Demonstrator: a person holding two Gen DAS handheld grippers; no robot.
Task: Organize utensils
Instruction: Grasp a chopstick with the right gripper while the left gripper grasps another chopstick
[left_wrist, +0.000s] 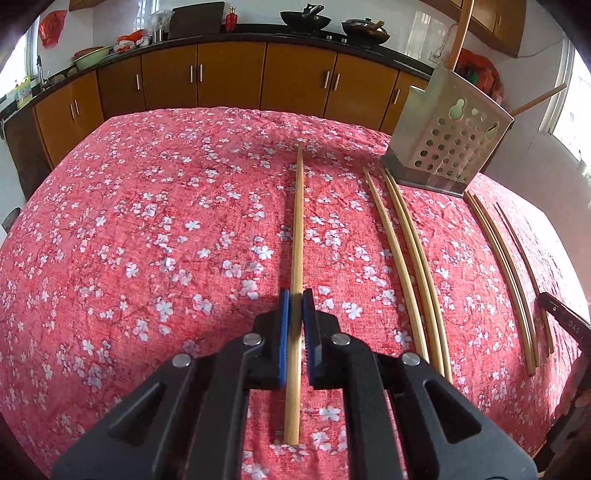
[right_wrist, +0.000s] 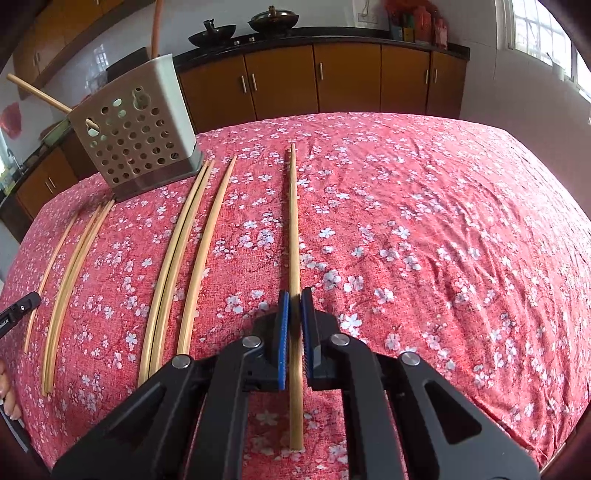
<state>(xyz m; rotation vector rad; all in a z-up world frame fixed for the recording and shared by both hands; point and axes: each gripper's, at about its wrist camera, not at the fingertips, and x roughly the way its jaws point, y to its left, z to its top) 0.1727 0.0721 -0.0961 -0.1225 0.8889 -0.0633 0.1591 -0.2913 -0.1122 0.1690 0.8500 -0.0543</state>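
Observation:
Several bamboo chopsticks lie in a row on the red floral tablecloth (left_wrist: 147, 221). In the left wrist view my left gripper (left_wrist: 295, 299) has its blue pads on either side of one chopstick (left_wrist: 297, 229), closed narrowly on it. In the right wrist view my right gripper (right_wrist: 295, 299) grips another chopstick (right_wrist: 294, 229) the same way. A perforated metal utensil holder (left_wrist: 448, 147) stands at the back, also in the right wrist view (right_wrist: 136, 144), with two chopsticks sticking out of it.
Loose chopsticks lie between the two grippers: a group of three (left_wrist: 410, 258) (right_wrist: 181, 266) and another group (left_wrist: 509, 266) (right_wrist: 70, 273) nearer the holder. Brown kitchen cabinets (left_wrist: 229, 81) and a counter with woks stand behind the table.

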